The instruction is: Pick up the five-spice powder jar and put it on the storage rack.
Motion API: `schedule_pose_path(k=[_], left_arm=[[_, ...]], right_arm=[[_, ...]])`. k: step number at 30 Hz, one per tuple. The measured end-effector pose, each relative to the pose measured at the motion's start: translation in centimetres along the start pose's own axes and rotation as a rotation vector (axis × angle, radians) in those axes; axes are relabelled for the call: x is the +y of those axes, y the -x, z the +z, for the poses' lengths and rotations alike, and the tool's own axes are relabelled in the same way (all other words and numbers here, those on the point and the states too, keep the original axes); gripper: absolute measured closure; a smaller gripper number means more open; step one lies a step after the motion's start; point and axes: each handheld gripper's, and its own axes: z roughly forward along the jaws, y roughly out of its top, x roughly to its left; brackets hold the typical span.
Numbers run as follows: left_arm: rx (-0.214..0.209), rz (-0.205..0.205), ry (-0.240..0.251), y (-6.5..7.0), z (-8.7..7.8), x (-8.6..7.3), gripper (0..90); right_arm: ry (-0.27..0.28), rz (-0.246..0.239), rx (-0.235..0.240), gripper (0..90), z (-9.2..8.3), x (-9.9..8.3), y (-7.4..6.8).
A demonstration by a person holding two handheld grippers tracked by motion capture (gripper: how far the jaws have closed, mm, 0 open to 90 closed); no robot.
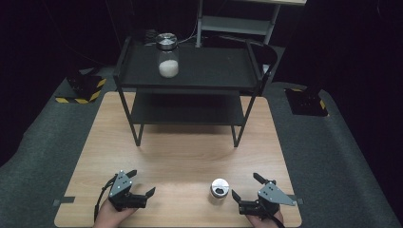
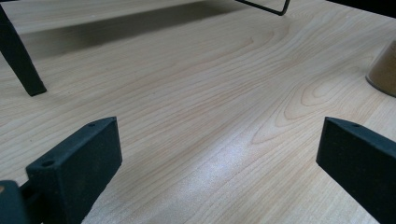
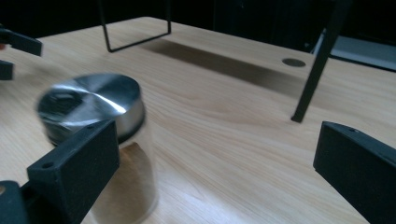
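Right hand-held gripper (image 1: 243, 186), jaws spread and empty, is seen beside the upright spice jar (image 1: 218, 191) on the desk (image 1: 190, 156), jar toward its left. Left hand-held gripper (image 1: 141, 183) open, farther off.

Each hand-held gripper, left (image 1: 142, 183) and right (image 1: 244, 186), is matte black with two blocky, square-ended jaws, a small screw hole near each tip. A grey three-cornered plate with dark screw heads sits on top. A black cable loops behind the left one.
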Motion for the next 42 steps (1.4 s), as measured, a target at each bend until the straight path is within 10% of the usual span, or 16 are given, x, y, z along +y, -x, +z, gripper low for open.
schedule_pose_path(k=[32, 42], left_arm=[[0.009, 0.027, -0.01, 0.5, 0.1, 0.2, 0.3], [0.005, 0.032, -0.013, 0.5, 0.1, 0.2, 0.3]], right_arm=[[-0.003, 0.016, 0.136, 0.1, 2.6, 0.2, -2.0], [-0.001, 0.014, 0.167, 15.1, 3.3, -0.1, -2.4]])
